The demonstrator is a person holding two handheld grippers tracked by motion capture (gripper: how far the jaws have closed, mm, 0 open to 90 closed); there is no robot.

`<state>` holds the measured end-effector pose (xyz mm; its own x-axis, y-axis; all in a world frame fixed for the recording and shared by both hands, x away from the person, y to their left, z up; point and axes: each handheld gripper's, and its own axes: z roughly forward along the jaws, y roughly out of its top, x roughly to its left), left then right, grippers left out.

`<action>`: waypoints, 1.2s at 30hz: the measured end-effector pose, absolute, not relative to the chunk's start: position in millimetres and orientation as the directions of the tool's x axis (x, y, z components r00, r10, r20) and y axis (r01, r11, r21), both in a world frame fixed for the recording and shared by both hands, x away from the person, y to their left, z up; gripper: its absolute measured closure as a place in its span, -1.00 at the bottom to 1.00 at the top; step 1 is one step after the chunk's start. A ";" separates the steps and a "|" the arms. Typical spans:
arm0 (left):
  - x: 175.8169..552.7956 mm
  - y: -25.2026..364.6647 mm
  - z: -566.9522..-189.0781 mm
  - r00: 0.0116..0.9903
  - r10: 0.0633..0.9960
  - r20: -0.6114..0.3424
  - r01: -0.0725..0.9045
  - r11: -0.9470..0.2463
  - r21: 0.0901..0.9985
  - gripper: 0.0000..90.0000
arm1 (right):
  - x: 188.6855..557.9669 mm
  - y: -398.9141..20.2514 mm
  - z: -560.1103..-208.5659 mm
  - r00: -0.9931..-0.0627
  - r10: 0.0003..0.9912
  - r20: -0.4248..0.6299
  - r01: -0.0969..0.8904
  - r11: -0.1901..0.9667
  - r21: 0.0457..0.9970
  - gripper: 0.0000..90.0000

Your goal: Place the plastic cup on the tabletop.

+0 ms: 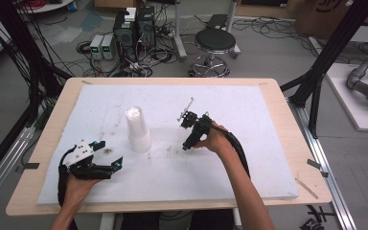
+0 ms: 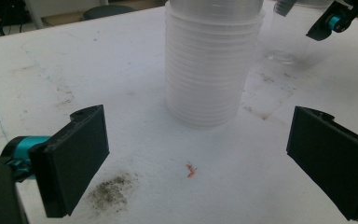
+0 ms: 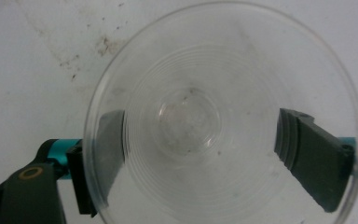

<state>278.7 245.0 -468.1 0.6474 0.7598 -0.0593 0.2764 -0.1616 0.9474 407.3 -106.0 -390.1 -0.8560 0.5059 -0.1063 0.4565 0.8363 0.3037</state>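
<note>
The right tool (image 1: 188,143), gripped in a raised hand (image 1: 214,140) near the middle of the white foam-covered tabletop (image 1: 249,158), points steeply down over a single clear plastic cup (image 3: 223,116) standing upright on the foam. In the right gripper view its black jaws stand wide on either side of the cup, seen through the clear wall, and no pad presses on it: the cup is released. The forearm reaches in from the lower edge of the high view, a black cable looping back along it.

The left tool (image 1: 111,162) lies low and nearly level at the near left of the tabletop, aimed at a tall stack of nested clear plastic cups (image 1: 138,128), its jaws spread wide with nothing between them. The stack stands just left of the single cup, apart from both tools.

No readable lettering shows on the cups or tools.

A grey smudge of dirt (image 2: 112,191) and a small orange scrap (image 2: 190,170) mark the foam before the left tool. Beyond the tabletop stand a black round stool (image 1: 214,43), computer towers (image 1: 134,29) and tangled cables on the floor.
</note>
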 end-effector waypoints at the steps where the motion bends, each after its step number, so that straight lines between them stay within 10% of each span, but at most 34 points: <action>1: 278.7 245.1 -468.2 0.648 0.760 -0.059 0.276 -0.161 0.948 -0.88 | 407.5 -105.8 -389.7 -0.856 0.506 -0.107 0.455 0.835 0.310 -0.69; 19: 279.2 245.6 -468.2 0.646 0.760 -0.068 0.281 -0.155 0.947 -0.88 | 406.0 -112.0 -385.2 -0.851 0.516 -0.096 0.460 0.822 0.335 -0.69; 36: 278.5 247.0 -468.4 0.640 0.764 -0.079 0.285 -0.140 0.948 -0.88 | 368.8 -167.2 -386.0 -0.839 0.541 -0.060 0.412 0.702 0.581 -0.69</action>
<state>278.5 247.0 -468.4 0.6398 0.7644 -0.0794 0.2847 -0.1398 0.9484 368.8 -167.2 -386.0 -0.8388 0.5412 -0.0595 0.4117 0.7020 0.5811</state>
